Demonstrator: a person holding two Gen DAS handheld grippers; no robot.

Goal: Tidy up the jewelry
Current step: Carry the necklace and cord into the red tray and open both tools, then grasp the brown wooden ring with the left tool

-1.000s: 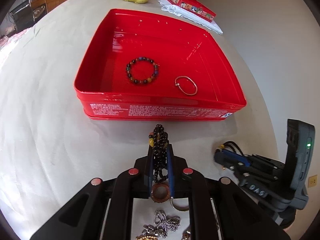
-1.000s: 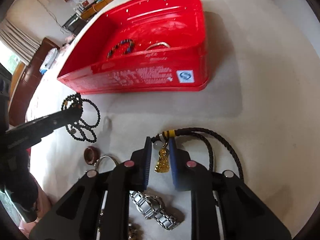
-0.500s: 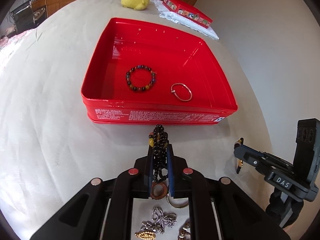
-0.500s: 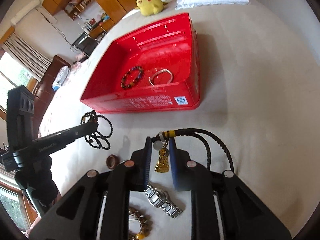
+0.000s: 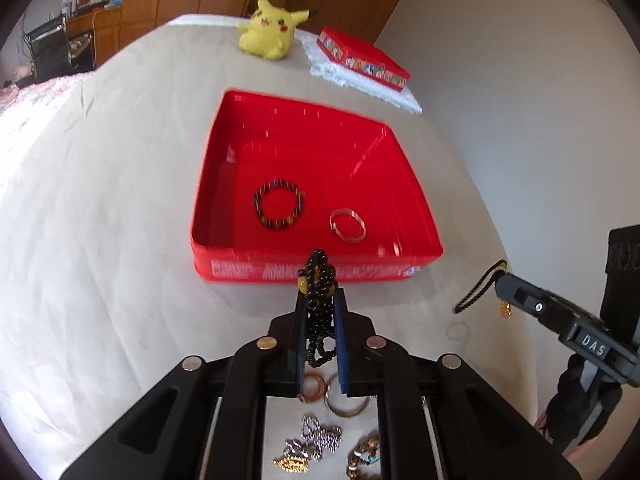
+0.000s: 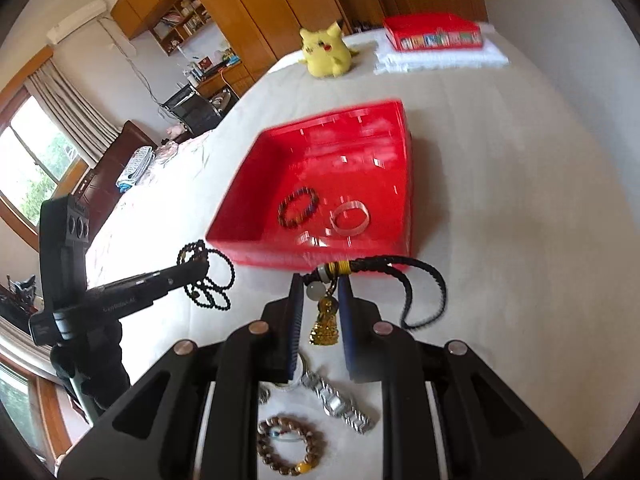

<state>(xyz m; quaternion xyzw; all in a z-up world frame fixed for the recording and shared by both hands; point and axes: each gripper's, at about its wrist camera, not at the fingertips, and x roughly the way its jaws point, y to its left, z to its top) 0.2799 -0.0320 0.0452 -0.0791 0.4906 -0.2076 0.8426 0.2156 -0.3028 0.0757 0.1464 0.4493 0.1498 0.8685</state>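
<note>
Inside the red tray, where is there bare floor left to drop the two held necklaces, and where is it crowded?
In the red tray, the far half toward the back wall is bare, as is the left strip beside the beaded bracelet. The near half is taken: bracelet and silver bangle lie apart, side by side. Outside, loose jewelry clusters below both grippers.

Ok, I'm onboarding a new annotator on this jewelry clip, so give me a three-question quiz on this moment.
1. True or false: the red tray already holds two pieces.
2. What is the left gripper shut on?
A. a watch
B. a black bead strand
C. a bangle
3. Fill in: the right gripper pinches a braided cord necklace with a ____ pendant hanging between its fingers.

Key:
1. True: a beaded bracelet and a metal bangle lie inside.
2. B
3. gold
</note>
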